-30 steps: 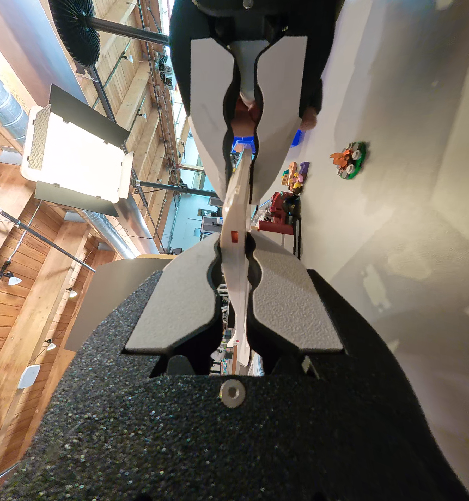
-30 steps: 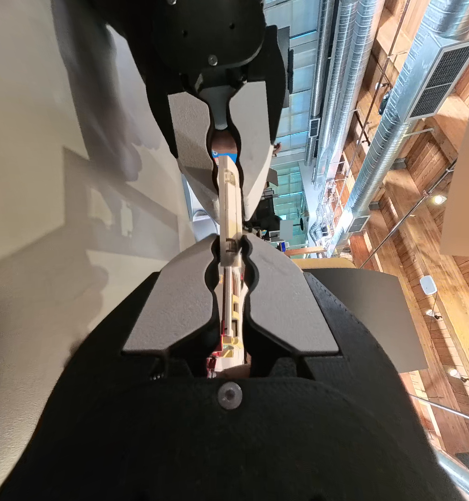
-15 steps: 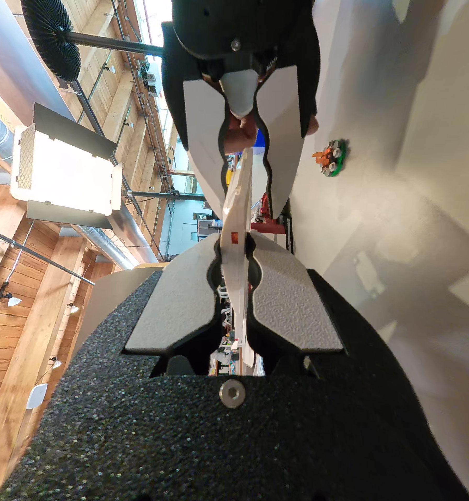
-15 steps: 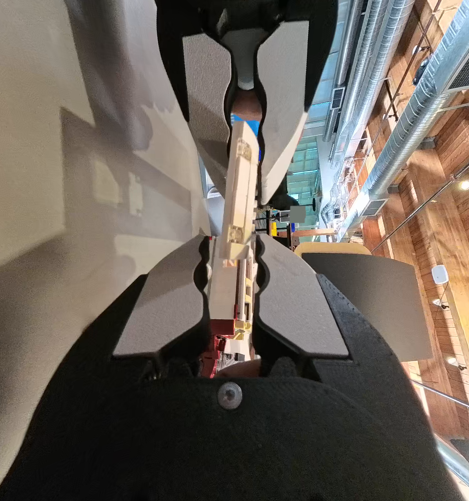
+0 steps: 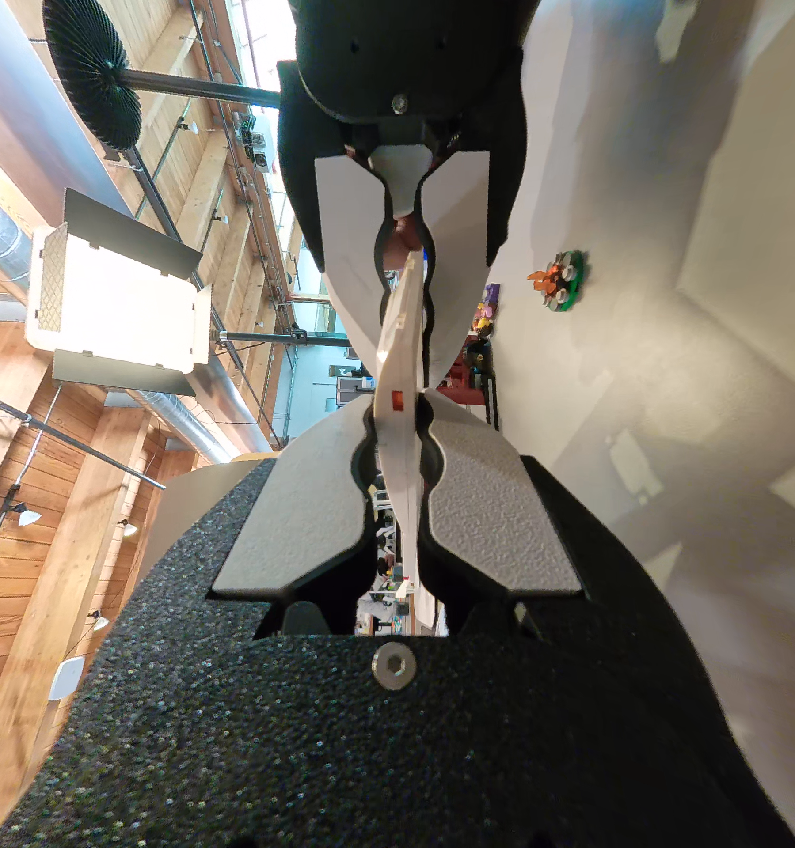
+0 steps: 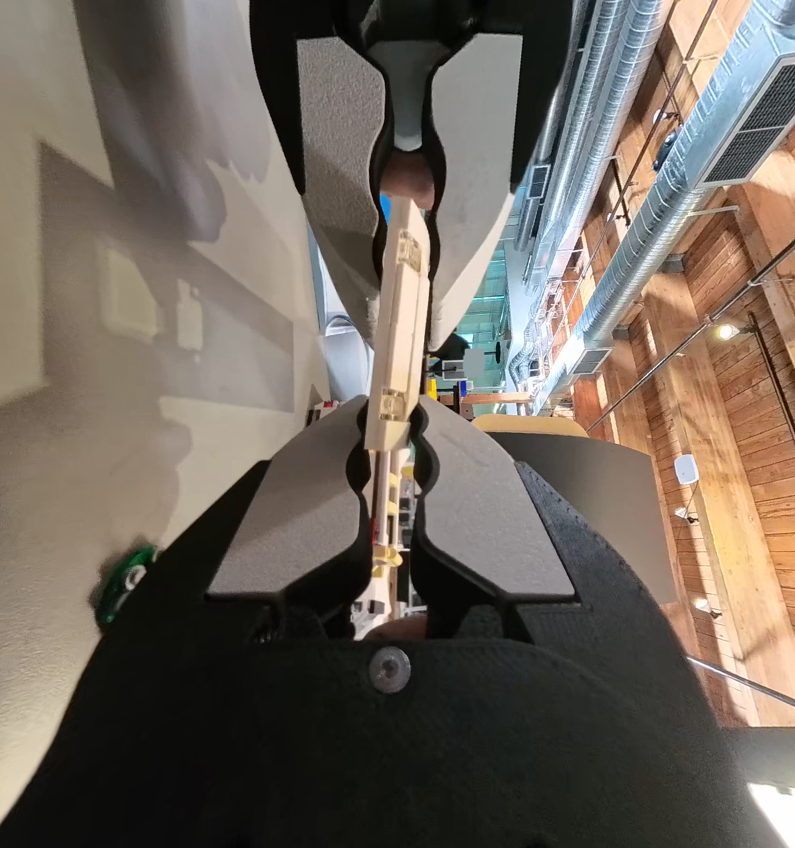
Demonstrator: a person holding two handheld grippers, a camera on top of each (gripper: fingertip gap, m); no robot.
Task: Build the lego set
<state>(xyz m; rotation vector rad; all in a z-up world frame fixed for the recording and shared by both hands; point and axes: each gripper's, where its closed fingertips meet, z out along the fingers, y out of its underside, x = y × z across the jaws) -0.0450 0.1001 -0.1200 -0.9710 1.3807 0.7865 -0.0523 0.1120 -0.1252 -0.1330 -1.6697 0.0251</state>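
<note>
Both grippers clamp one white brick-built model (image 5: 397, 408), held off the white table (image 5: 661, 413): left gripper (image 5: 397, 415) at one end, right gripper (image 6: 388, 413) opposite, pads pressing its sides. Green round brick piece (image 5: 563, 282) sits on the table, well apart from the model w/ other small builds; model's inner detail is prob. too blurred to name.

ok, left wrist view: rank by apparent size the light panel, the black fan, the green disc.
1. Light panel, largest.
2. Black fan.
3. Green disc, smallest.
Apparent size only: the disc lies on the table, the other two are farther off, so true sizes stay unsure.
</note>
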